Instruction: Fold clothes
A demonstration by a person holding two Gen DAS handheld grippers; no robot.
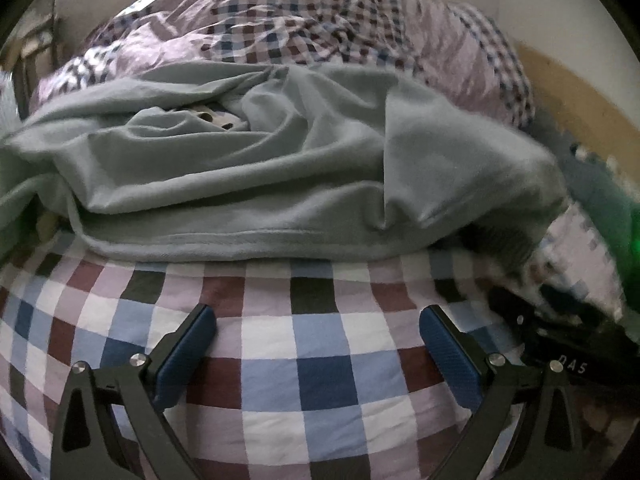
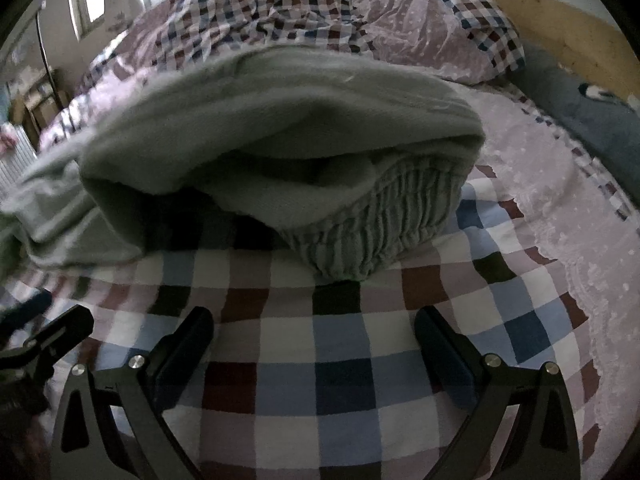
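Lying crumpled just ahead of both wide-spread, empty tools: grey-green garment (image 1: 256, 168), left tool (image 1: 318, 322), right tool (image 2: 314, 322); checked bed cover (image 1: 312, 360).

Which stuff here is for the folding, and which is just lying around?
For folding:
grey-green garment
left gripper, open
right gripper, open

Just lying around:
checked bedsheet
rumpled duvet
grey pillow

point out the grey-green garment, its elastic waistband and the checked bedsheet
grey-green garment (image 1: 280, 168), left wrist view, on its crumpled middle.
elastic waistband (image 2: 384, 216), right wrist view, on the gathered ribbing.
checked bedsheet (image 2: 340, 380), right wrist view, on a bare patch between the claw fingers.
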